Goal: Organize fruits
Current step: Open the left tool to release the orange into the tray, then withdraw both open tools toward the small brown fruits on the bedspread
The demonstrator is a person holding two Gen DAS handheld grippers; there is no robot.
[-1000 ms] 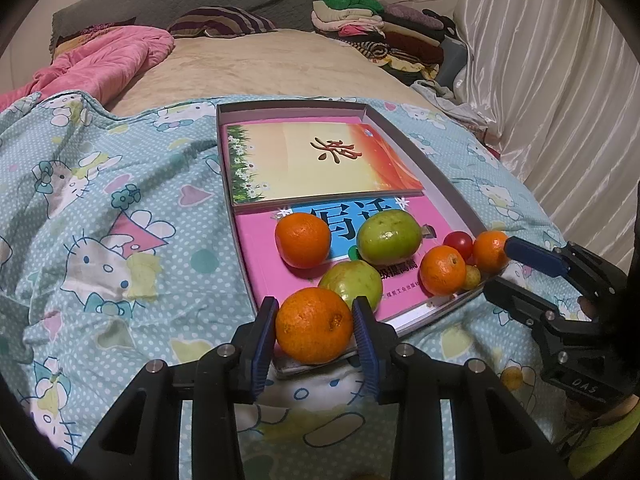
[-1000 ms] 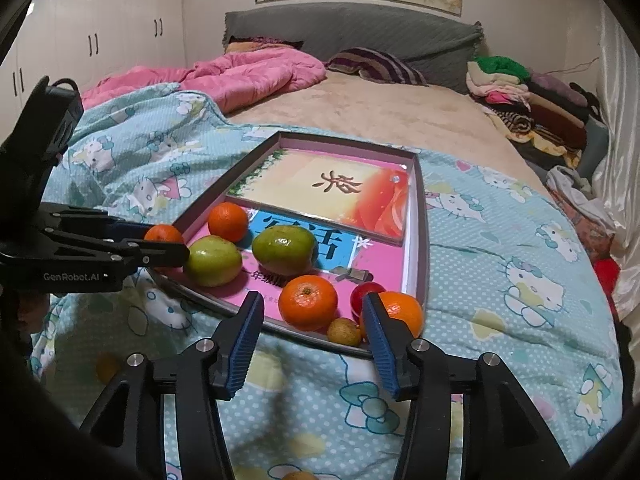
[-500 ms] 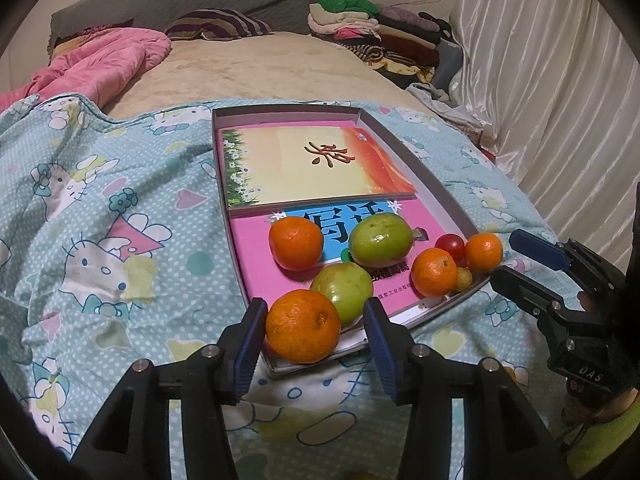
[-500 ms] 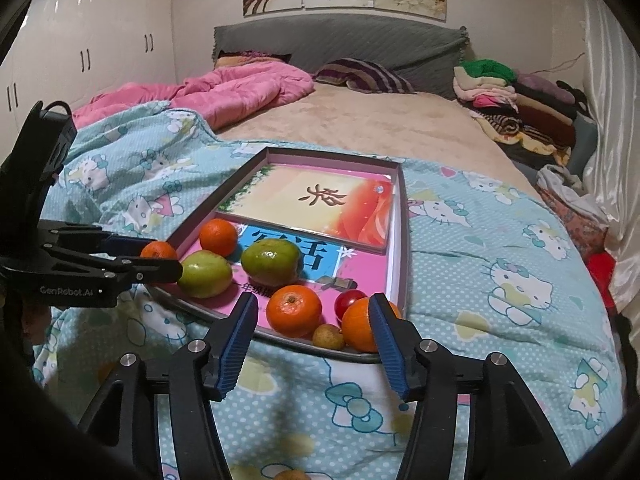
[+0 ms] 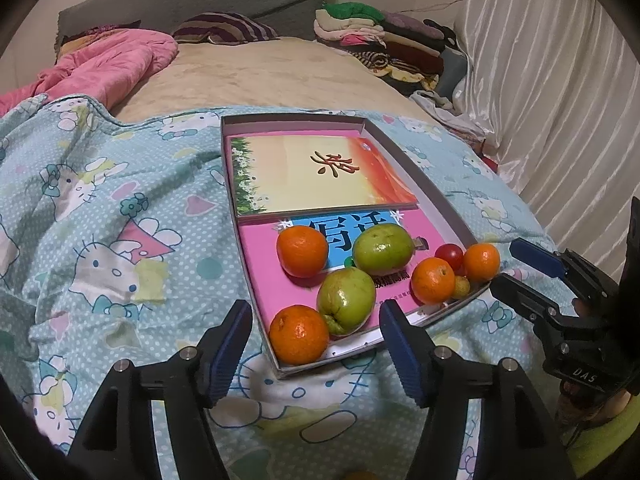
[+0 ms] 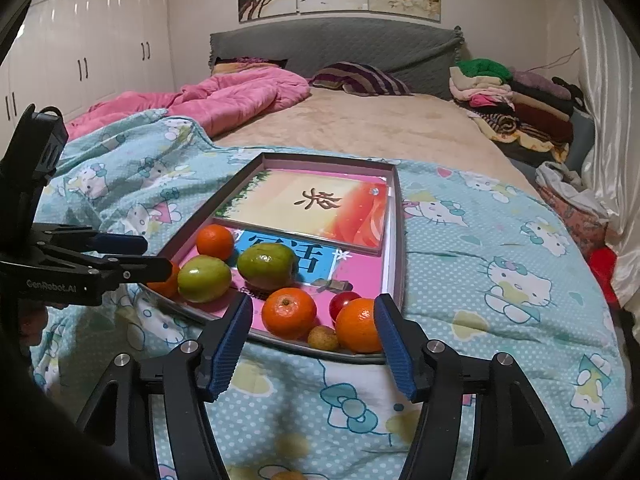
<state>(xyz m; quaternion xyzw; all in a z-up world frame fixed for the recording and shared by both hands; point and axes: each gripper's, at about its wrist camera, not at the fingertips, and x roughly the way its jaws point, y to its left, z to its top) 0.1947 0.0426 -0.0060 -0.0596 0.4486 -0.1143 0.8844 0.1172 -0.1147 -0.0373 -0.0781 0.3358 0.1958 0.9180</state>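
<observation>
Seven fruits lie in the shallow box [image 5: 430, 192] on the patterned quilt [image 5: 120, 216], at its near end on a pink booklet [image 5: 268, 276]. We note the left gripper [image 5: 316, 344] with jaws parted, just opened, pads clear of the nearest orange [image 5: 299, 335] resting in the box corner beside a green fruit [image 5: 346, 300]. We note the right gripper [image 6: 314, 342] likewise just opened, holding nothing; another orange [image 6: 358, 325] sits between its fingers, untouched.
</observation>
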